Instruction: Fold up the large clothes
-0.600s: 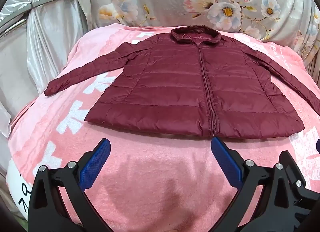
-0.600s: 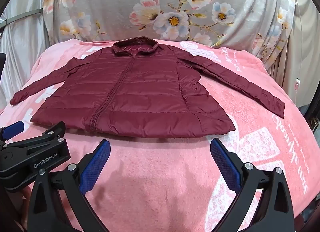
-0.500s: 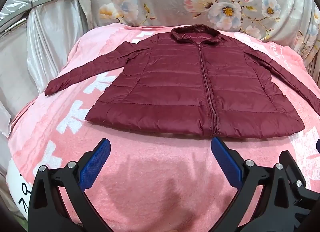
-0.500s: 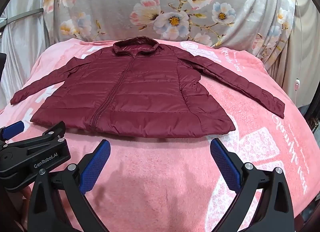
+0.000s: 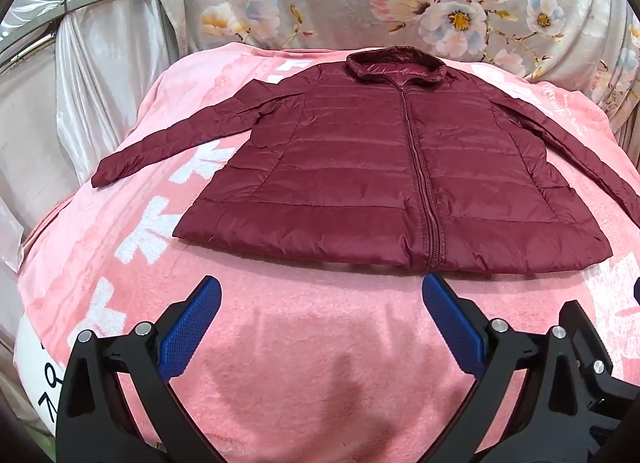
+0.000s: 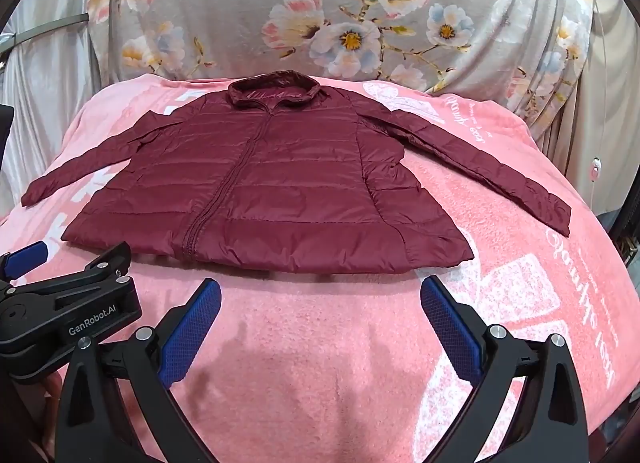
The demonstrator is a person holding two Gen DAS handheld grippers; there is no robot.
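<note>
A flowered grey cloth is hung across the far side, with pale satin drapes seen at the far left. Below it, a pink blanket with white lettering is spread over a rounded surface; what lies under the blanket is hidden. The lettering on its right part is seen turned on its side and cannot be read with certainty, and only fragments of black marks are made out at the left edge.

A maroon quilted jacket is laid flat on the far half of the blanket, zipped shut, collar at the far end, hem toward the near side, both sleeves stretched outward. In the left wrist view the right sleeve is cut off by the frame edge.

The left gripper is held over bare blanket near the hem, jaws wide apart and empty. The right gripper is held likewise, jaws spread with nothing between them. "GenRobot.AI" is read on the left gripper's black body in the right wrist view.
</note>
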